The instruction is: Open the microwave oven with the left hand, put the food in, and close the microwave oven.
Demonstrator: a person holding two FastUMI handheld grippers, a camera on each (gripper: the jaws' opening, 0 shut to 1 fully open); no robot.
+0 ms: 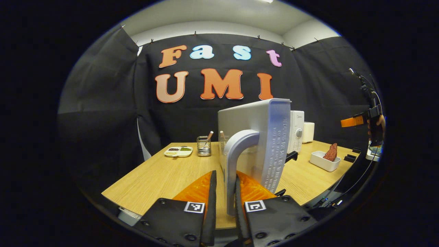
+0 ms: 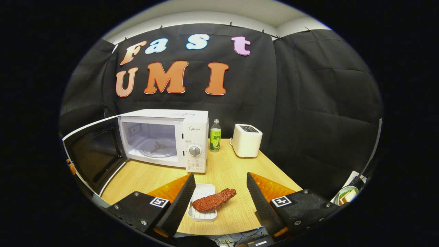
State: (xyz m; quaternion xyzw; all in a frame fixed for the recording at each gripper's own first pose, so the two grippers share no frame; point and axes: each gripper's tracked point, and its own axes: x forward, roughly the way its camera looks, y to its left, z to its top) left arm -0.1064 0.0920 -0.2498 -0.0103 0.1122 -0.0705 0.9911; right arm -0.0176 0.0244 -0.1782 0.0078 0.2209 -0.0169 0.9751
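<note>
Nearest in the left gripper view, the left gripper pinches the door handle; the microwave door stands swung open. The right gripper hangs spread above the food in its white tray; next comes grasping it. The right gripper view shows the empty cavity beyond.

The microwave is white, its open door dark inside with a white border. The food is reddish-brown and knobbly, lying in a white tray. The tabletop is pale wood grain. A green-labelled bottle stands beside a cream-white toaster. A white dish holds dark red and green fillings.
</note>
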